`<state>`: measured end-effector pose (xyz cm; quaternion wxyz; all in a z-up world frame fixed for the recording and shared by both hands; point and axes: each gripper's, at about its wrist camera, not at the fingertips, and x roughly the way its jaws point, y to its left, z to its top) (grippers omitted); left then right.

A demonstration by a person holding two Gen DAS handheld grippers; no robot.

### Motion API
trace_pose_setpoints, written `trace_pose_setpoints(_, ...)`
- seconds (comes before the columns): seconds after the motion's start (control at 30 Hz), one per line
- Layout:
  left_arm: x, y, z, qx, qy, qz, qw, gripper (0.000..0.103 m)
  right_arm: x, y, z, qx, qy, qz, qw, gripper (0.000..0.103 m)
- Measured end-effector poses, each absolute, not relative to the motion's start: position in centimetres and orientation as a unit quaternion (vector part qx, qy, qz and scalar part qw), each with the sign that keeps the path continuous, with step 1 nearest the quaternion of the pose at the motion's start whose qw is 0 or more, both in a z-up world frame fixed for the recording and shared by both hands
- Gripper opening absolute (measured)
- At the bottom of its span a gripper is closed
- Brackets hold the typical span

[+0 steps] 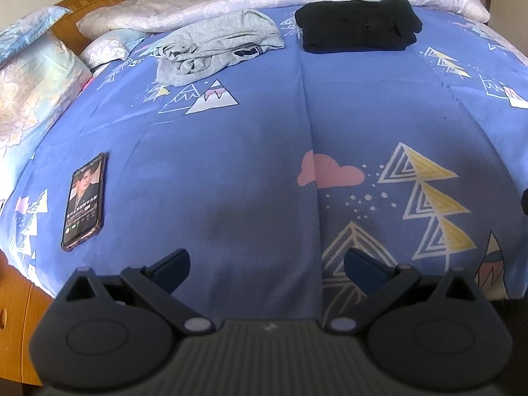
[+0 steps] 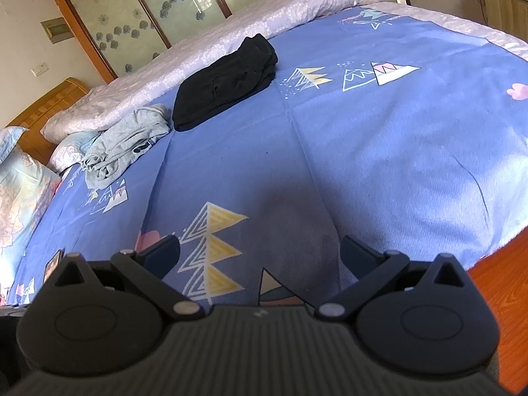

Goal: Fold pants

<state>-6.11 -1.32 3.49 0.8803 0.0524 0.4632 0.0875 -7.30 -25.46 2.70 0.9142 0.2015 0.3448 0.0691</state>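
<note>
Black pants [image 1: 358, 28]: folded, at 12 o'clock on the bed [image 1: 247, 151], far from both grippers.
Left gripper [image 1: 266, 264]: low over the sheet, jaws spread, empty.
Right gripper [image 2: 260, 257]: same, released.
Grey garment [image 1: 214, 49]: crumpled at 11 o'clock; kind unclear.
Phone [image 1: 85, 201]: at 9 o'clock.

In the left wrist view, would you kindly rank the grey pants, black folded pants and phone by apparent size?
1-2. Grey pants and black folded pants: look alike, unranked.
3. Phone: looks smallest, though nearest the camera.

The pillow [image 1: 29, 76] runs off the left edge; phone [image 1: 85, 199] text unreadable.
</note>
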Motion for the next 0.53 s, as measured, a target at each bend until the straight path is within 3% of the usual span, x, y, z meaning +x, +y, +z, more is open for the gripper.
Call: trace_pose_setpoints(0.53, -5.72, -1.69, 3.07, 0.051, 0.460, 0.057, 0.885, 0.103, -7.13, -25.91, 2.21, 0.200, 0.351, 0.064, 0.913, 0.103)
